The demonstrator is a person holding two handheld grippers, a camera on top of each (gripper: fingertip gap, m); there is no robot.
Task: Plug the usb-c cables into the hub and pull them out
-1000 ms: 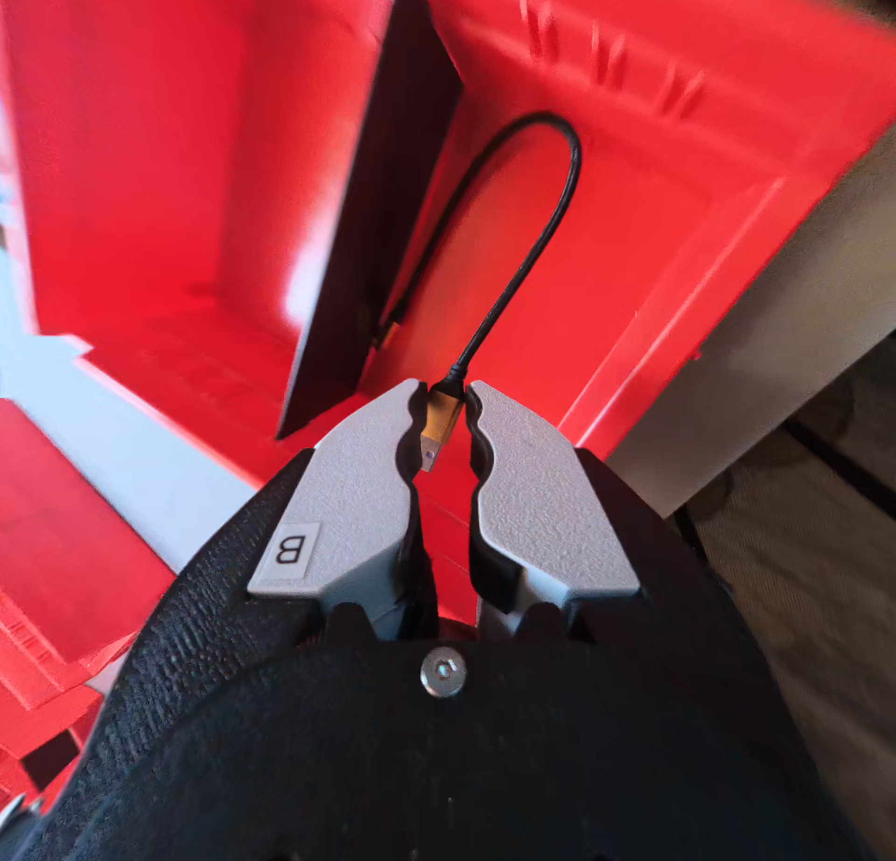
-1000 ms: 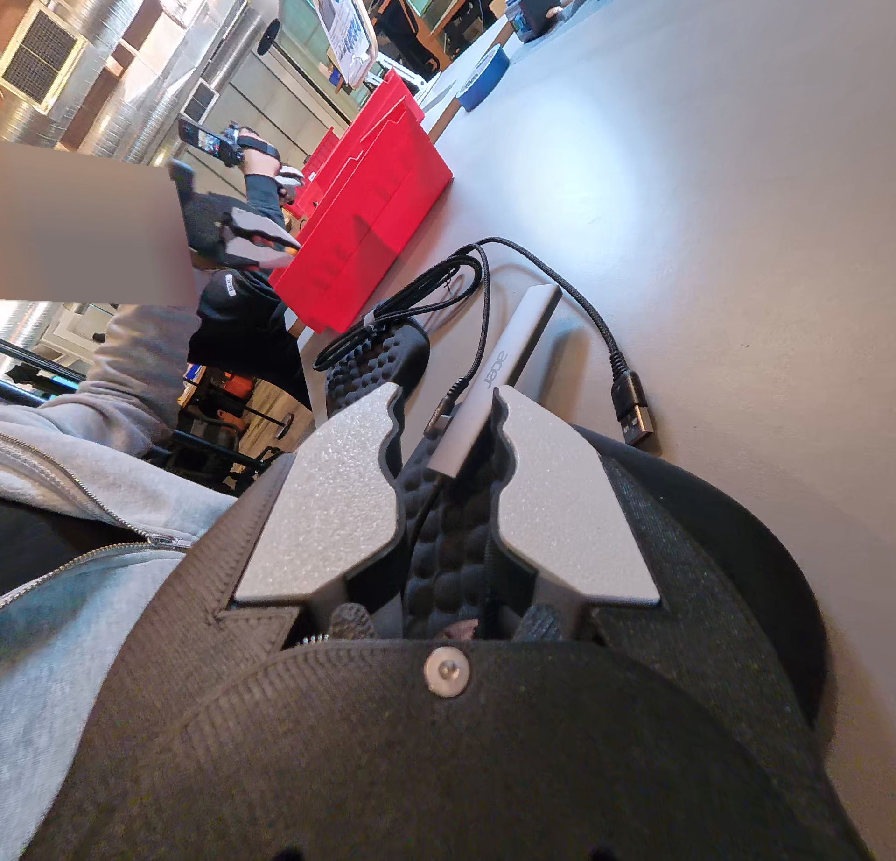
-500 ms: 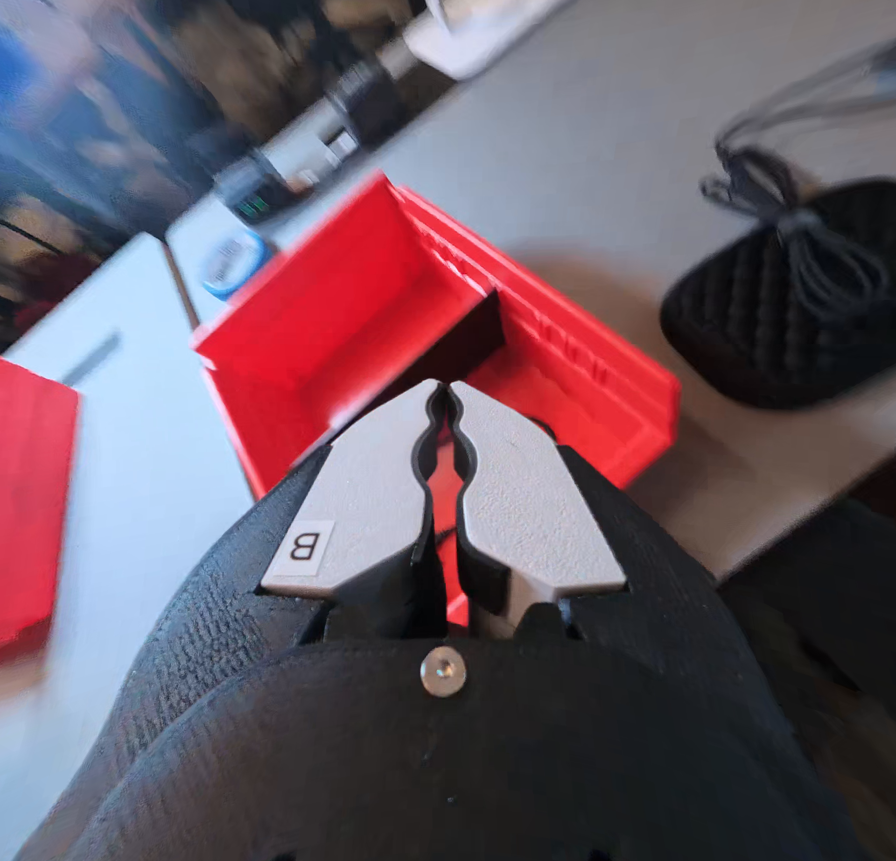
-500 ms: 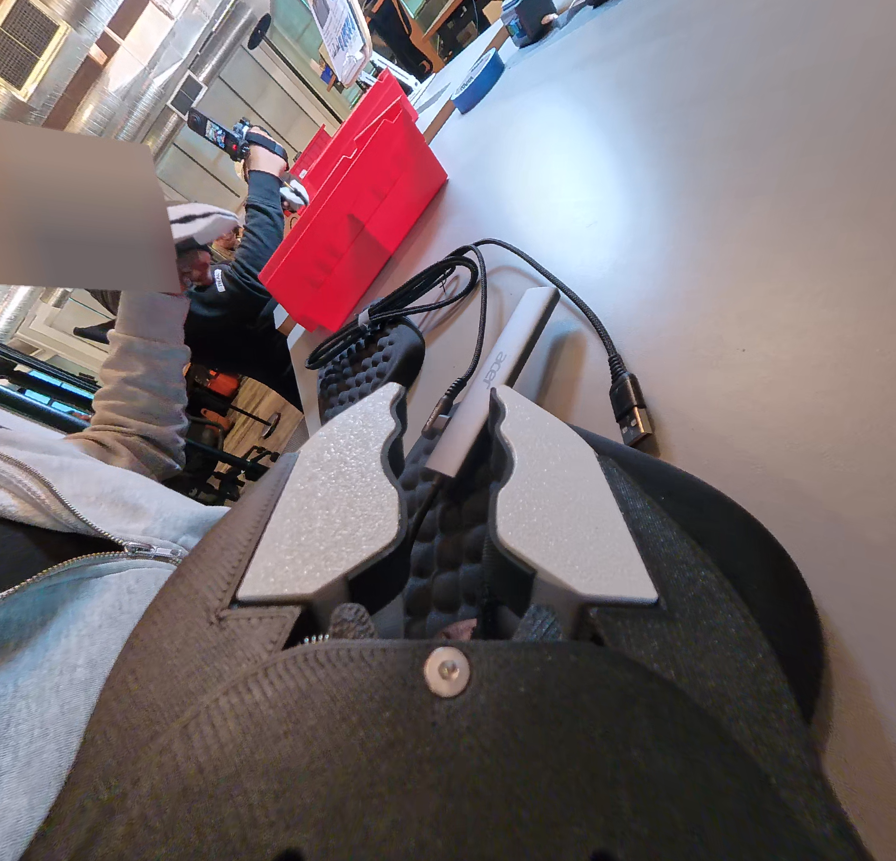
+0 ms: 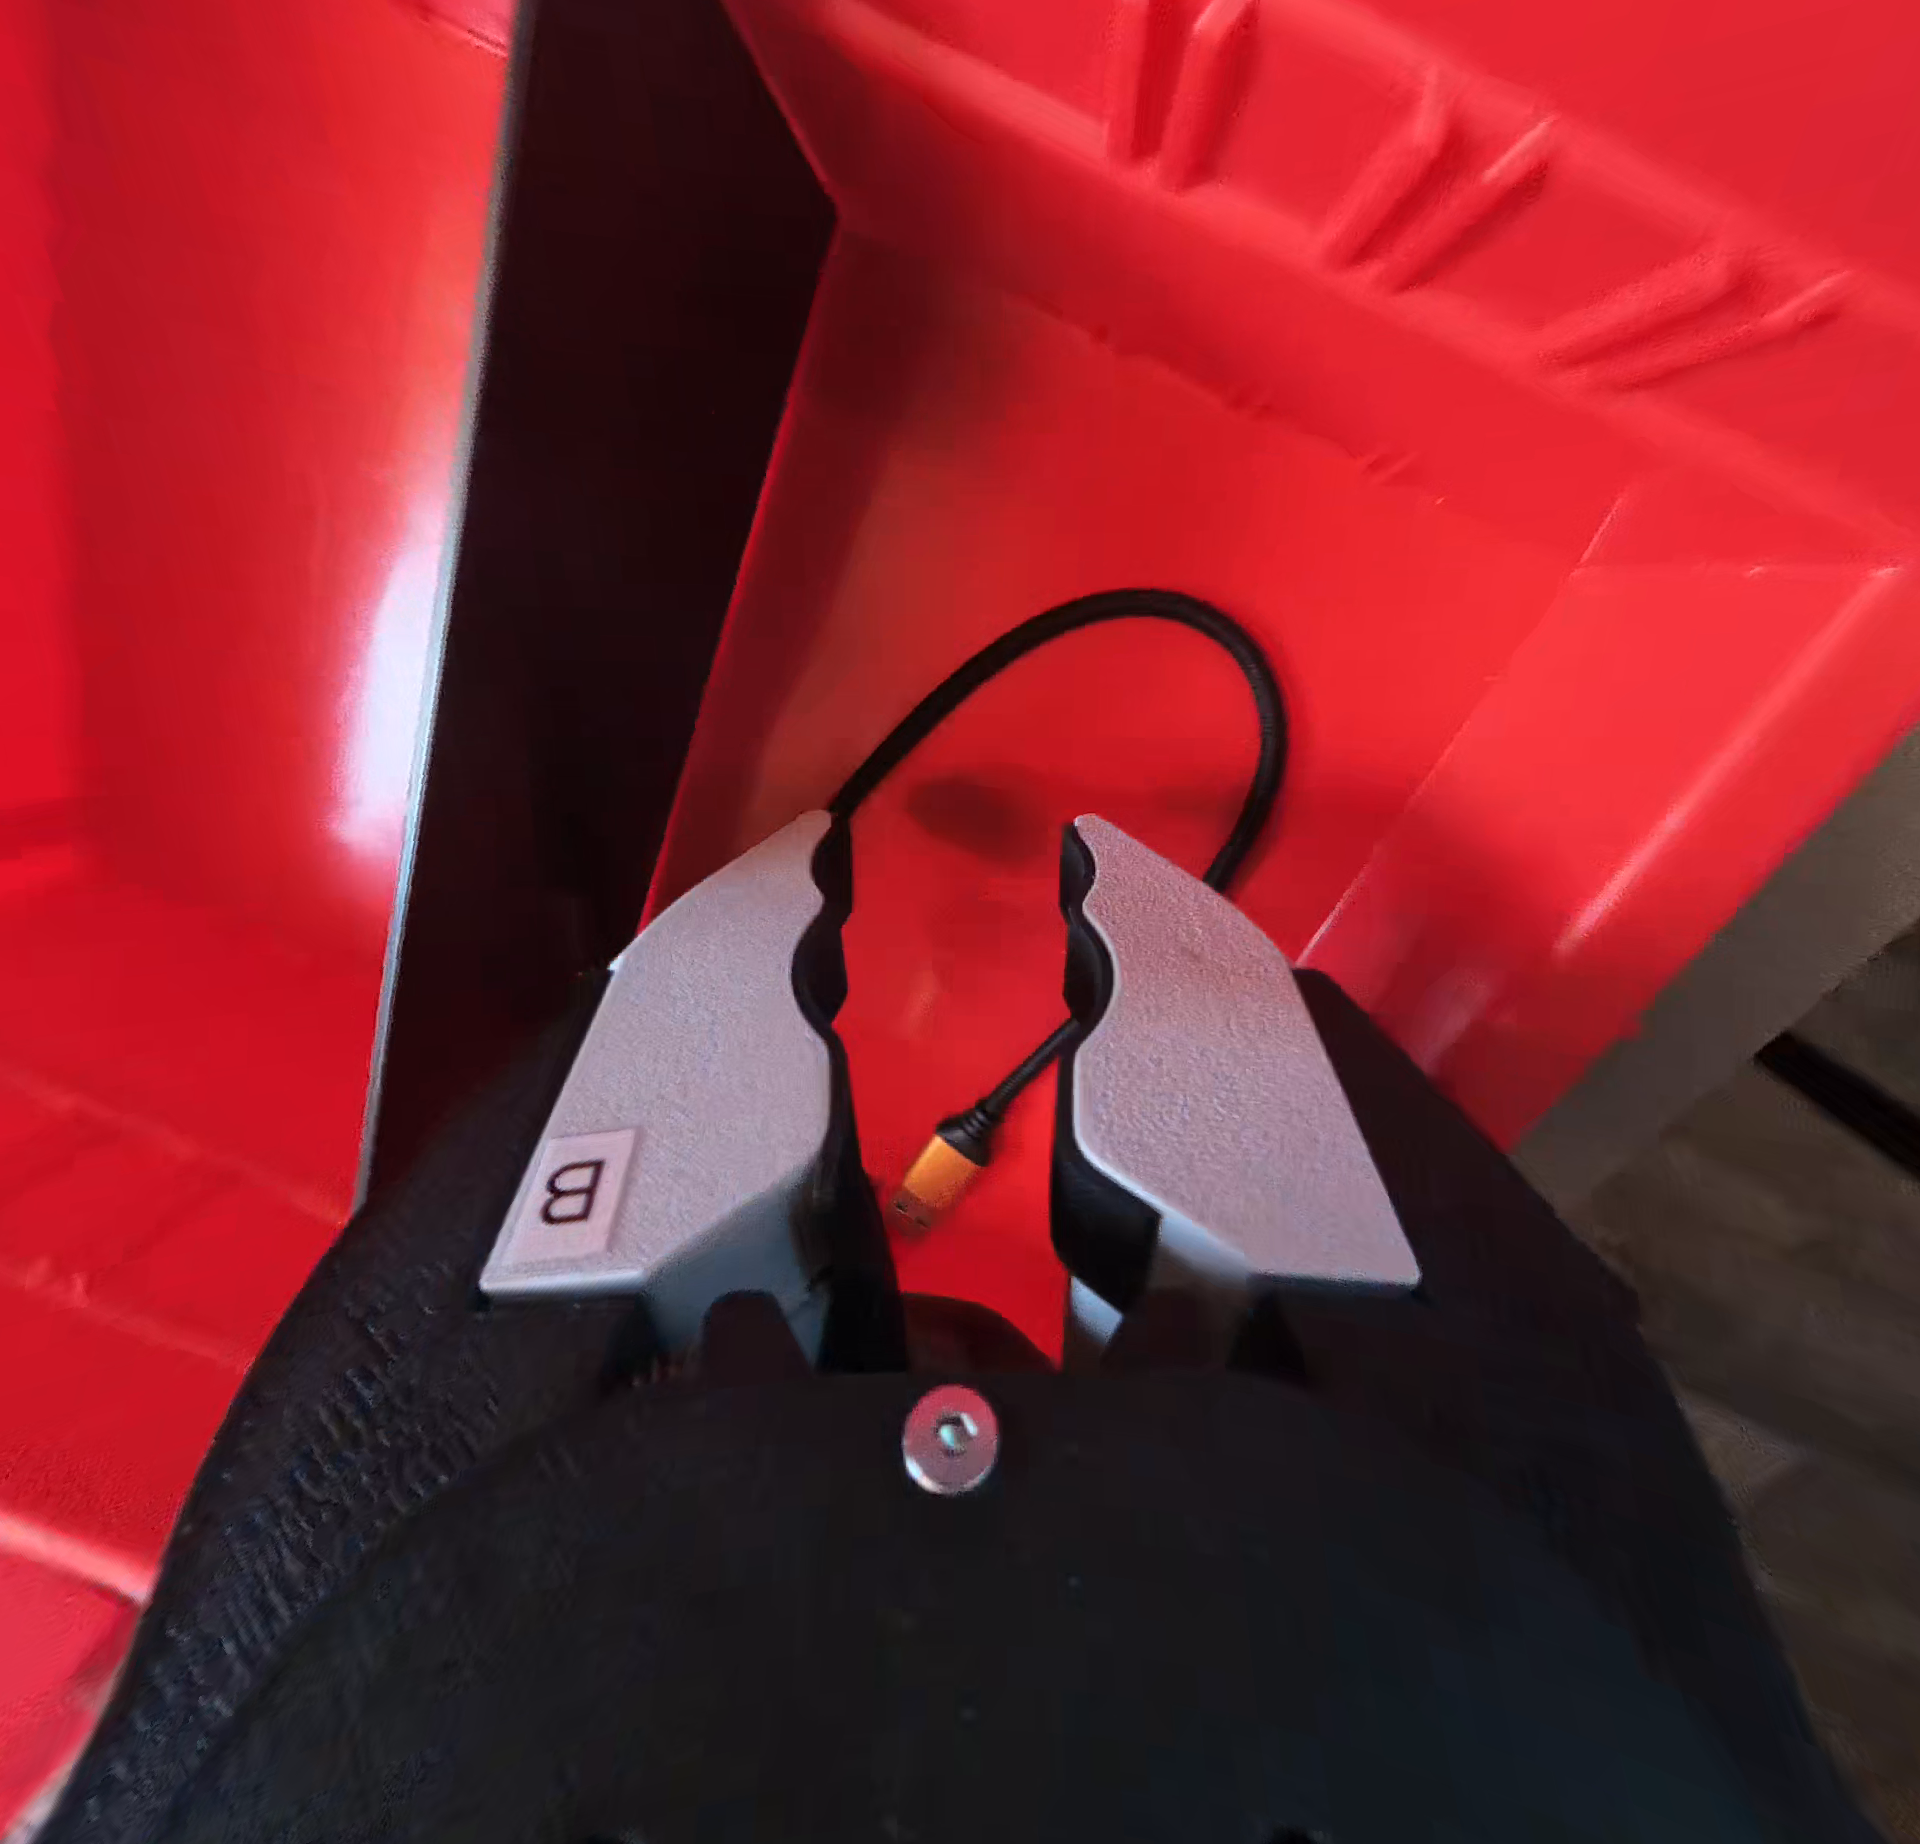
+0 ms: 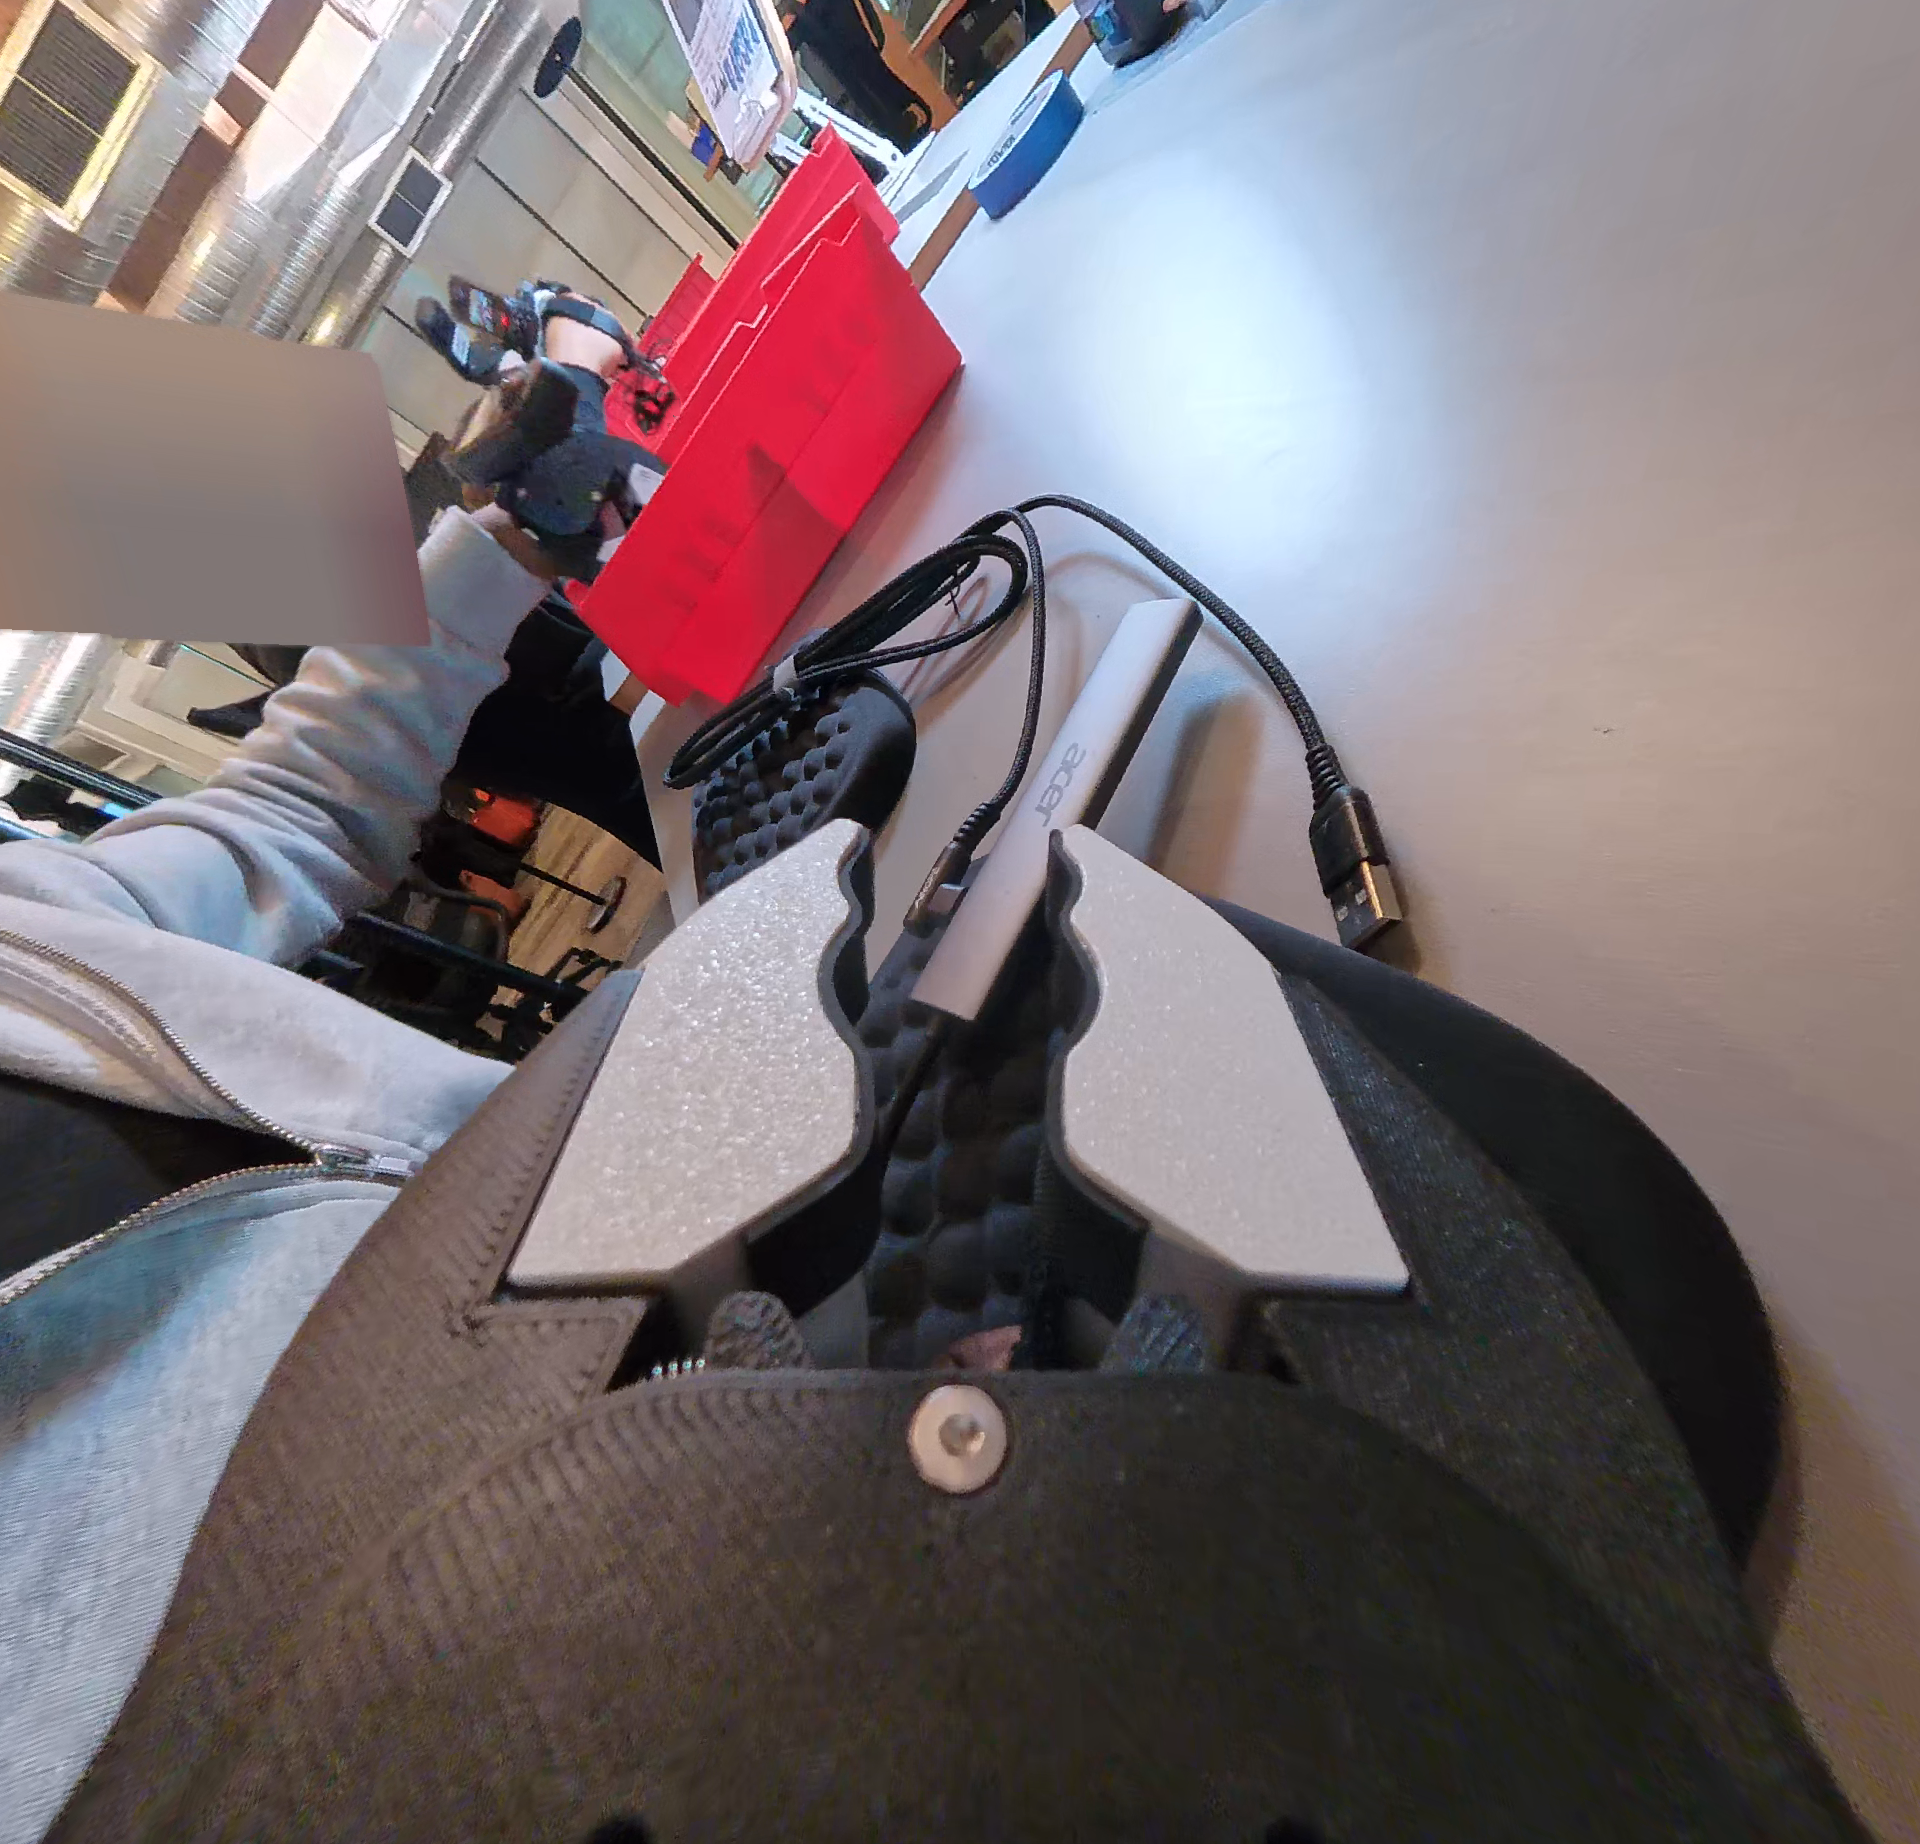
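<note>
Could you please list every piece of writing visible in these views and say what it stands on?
I don't copy writing; these things bear it:
White sticker on left gripper: one character.
Grey hub: brand mark.
Blue tape roll: small print.
Hanging board: blurred.

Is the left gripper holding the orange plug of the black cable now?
No, the left gripper is open, and the orange plug lies loose in the red bin.

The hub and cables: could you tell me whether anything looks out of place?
One thing: an orange-tipped cable lies loose in the red bin, between the open left gripper's fingers, far from the hub. The right gripper straddles the hub, a black cable plugged in.
</note>
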